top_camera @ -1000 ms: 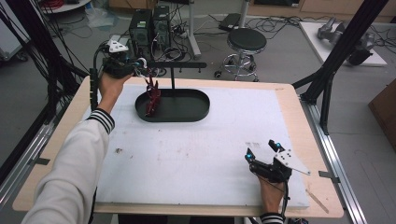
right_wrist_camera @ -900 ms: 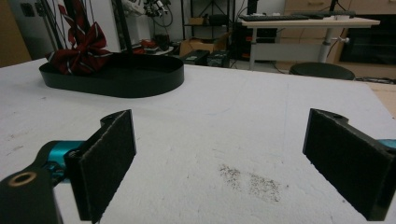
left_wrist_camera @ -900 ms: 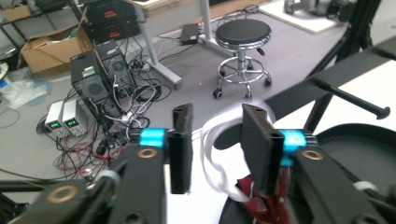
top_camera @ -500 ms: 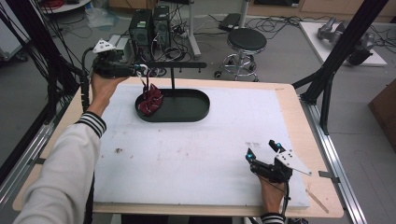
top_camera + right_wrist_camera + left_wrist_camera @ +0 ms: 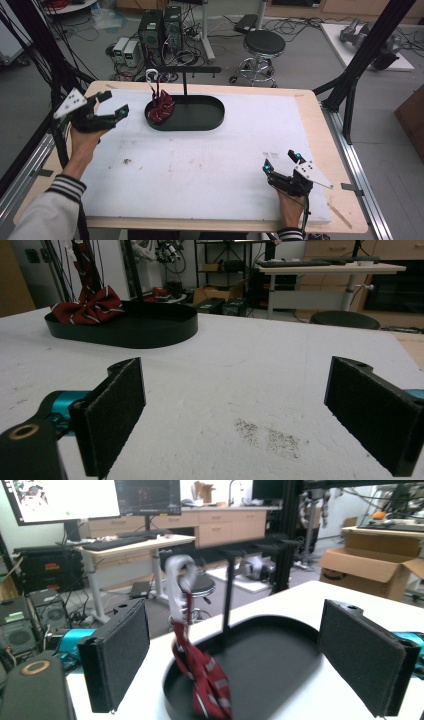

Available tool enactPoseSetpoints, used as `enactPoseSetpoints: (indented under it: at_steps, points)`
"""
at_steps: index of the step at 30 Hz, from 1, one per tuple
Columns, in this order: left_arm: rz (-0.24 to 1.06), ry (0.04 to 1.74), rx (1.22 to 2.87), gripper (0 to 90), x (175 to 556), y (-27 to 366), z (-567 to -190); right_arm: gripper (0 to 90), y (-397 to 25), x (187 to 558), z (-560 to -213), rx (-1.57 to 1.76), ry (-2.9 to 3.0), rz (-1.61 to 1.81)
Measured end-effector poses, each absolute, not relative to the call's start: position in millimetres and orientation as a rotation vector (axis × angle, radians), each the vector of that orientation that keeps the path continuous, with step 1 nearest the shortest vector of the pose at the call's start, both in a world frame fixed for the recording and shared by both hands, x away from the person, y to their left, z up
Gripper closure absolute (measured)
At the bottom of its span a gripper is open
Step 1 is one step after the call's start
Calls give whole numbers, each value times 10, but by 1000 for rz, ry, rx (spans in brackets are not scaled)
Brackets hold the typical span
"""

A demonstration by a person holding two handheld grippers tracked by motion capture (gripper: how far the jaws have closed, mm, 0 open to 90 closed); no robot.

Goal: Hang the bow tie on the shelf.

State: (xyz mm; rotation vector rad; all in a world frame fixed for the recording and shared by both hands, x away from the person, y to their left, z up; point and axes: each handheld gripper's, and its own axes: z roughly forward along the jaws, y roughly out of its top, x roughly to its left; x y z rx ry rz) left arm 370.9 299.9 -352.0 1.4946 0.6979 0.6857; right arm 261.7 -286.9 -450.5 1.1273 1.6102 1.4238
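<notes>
Lying across most of the wooden table (image 5: 310, 107): a white foam board (image 5: 210, 160), speckled with dark crumbs. Sitting at the board's far edge, left of centre: a black oval tray (image 5: 200, 117) with a thin upright post and crossbar rising from it. Hanging down into the tray's left end: a dark red striped bow tie (image 5: 160, 109), its strap running up to a grey hook (image 5: 179, 575) near the crossbar's left tip.

Hovering left of the tray, near the board's left edge: the left gripper (image 5: 111, 114), jaws spread wide and holding nothing, aimed at the tie. Resting well away from the tray, toward the board's near right corner: the right gripper (image 5: 281, 161), jaws likewise wide and empty.

Judging the step as a release and pull-back on the left side. Doing it well probably meaning: keeping the jaws wide, backing straight away from the tray, avoiding any brush against the strap or post that could unhook the tie.

No readable brand, label or writing anywhere; screen contents behind the tray too blurred to read.
</notes>
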Motion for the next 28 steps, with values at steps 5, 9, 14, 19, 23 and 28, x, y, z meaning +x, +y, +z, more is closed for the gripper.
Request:
enactPoseSetpoints:
  at_steps: [5,9,14,19,23,28]
  points:
    - [686,644,1497,138,3342,3089,-3896,85,-2867,2617,-4504,1124,1610,1424]
    - [665,625,1486,138,3066,3076,-4256,85,-2862,2614,-4504,1117,1609,1416]
    - [671,646,1441,138,2926,3051,-4471,85,-2863,2608,-4506,1119,1603,1417]
    - [682,654,1423,137,2875,3046,-4554,85,-2862,2608,-4506,1117,1603,1418]
    - [704,653,1426,138,2861,3030,-4556,85,-2864,2608,-4508,1116,1603,1419]
    - [701,670,1420,138,2868,3038,-4557,85,-2864,2609,-4508,1120,1602,1420]
